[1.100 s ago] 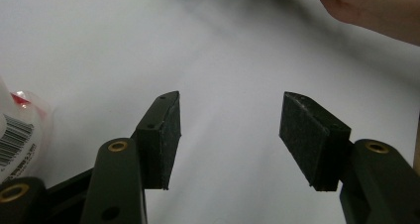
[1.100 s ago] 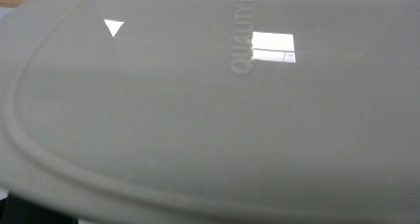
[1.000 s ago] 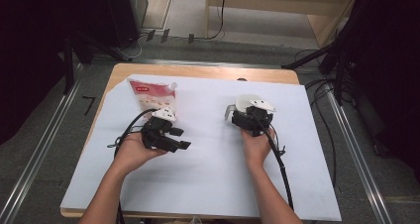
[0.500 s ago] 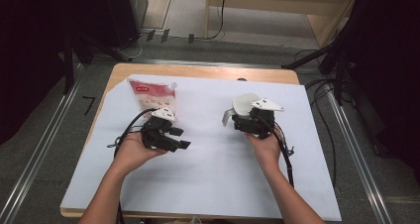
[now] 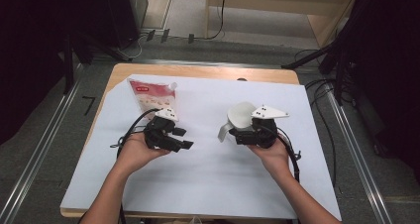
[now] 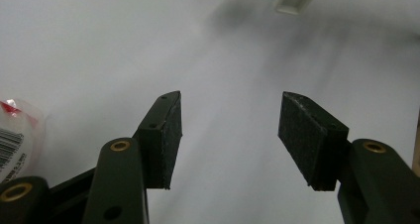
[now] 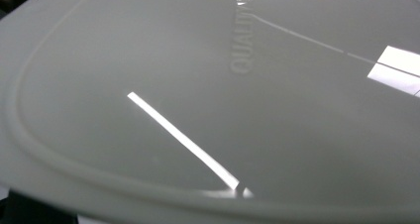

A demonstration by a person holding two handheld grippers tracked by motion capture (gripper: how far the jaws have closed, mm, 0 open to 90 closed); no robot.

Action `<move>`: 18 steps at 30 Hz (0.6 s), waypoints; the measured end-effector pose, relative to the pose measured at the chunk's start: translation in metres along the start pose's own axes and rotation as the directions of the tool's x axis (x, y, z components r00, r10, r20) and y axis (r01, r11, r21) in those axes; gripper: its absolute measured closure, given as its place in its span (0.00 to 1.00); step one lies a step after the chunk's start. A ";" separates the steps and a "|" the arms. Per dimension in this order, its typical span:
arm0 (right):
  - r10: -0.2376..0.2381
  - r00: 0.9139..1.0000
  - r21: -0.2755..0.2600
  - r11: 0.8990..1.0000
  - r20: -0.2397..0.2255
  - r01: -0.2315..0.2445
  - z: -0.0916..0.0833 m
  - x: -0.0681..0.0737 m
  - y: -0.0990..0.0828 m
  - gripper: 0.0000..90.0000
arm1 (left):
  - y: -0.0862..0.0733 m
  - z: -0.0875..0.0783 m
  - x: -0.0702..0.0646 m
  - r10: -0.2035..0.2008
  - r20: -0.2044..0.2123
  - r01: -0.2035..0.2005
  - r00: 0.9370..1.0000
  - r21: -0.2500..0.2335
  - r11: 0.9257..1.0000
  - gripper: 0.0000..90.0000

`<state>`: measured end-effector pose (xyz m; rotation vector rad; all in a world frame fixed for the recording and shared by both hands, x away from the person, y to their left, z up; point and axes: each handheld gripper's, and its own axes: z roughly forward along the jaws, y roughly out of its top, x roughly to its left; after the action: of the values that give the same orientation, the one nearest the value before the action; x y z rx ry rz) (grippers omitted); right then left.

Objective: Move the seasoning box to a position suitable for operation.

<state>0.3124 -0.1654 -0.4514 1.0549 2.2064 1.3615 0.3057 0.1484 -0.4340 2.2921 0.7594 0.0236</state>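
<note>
Two things to relate: white plastic lid (image 5: 241,116) gripped at its near edge in right tongs (image 5: 237,134), tilted up above the table (image 5: 208,184) right of centre. Left tongs (image 5: 182,139) released, empty, pointing right toward lid, near but apart; printed pouch (image 5: 152,97) flat just beyond them, far left.

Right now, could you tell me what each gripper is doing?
Left gripper: tongs open, nothing between them.
Right gripper: holding the white scoop.

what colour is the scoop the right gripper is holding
Pale grey-white, glossy plastic scoop in the right gripper; the right gripper view shows it best.
</note>
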 end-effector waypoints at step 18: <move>-0.008 0.995 0.034 0.999 -0.101 0.012 0.030 0.006 -0.018 0.15 | -0.001 0.002 0.000 0.005 0.016 -0.005 1.000 0.019 1.000 0.48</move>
<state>0.3196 -0.1472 -0.4810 1.0062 2.3116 1.4063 0.3059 0.1478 -0.4357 2.3096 0.7489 0.0003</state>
